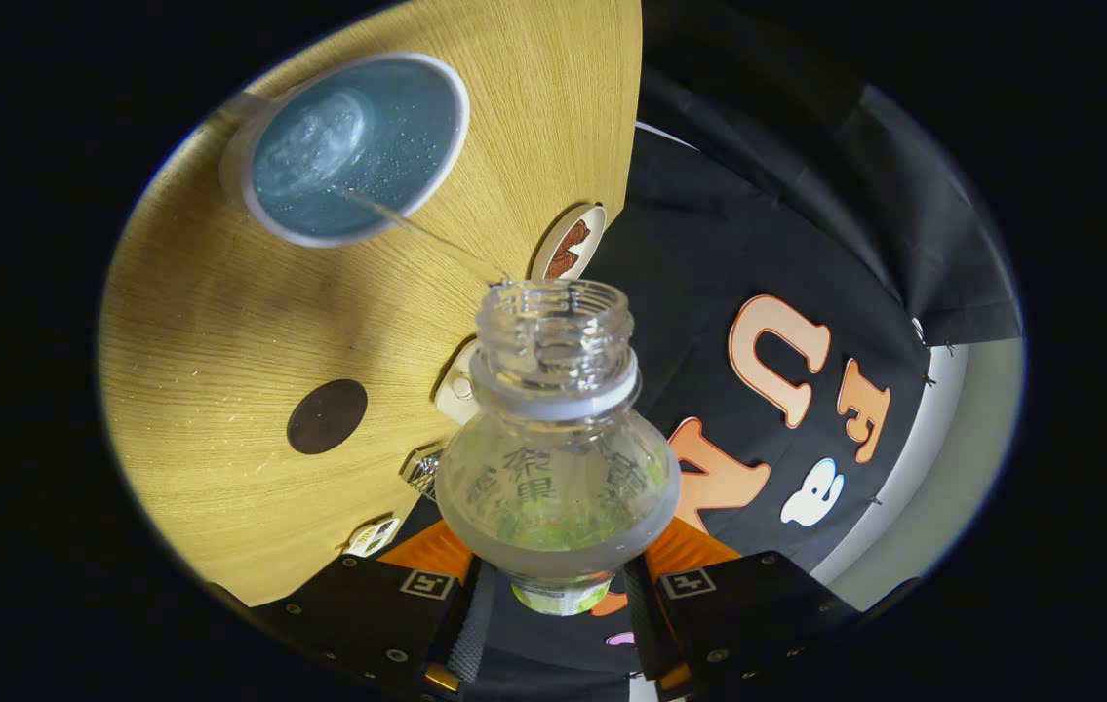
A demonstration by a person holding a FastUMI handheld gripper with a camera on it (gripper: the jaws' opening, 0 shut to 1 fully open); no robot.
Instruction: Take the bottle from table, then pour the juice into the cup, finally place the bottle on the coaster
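Note:
My gripper [558, 595] is shut on a clear plastic bottle [558, 468] with a white neck ring and no cap. I hold the bottle tilted over the wooden table [212, 409], with its open mouth pointing beyond my fingers. A thin stream of liquid runs from the mouth into a white cup [358, 146] farther out on the table. The cup holds clear, bubbly liquid. A dark round coaster [326, 416] lies flat on the table, nearer to my fingers than the cup and apart from it.
A small round white item with a brown mark [570, 244] stands at the table's far edge, just beyond the bottle's mouth. Small white objects [460, 385] sit along that edge beside the bottle. Black cloth hangs behind the table.

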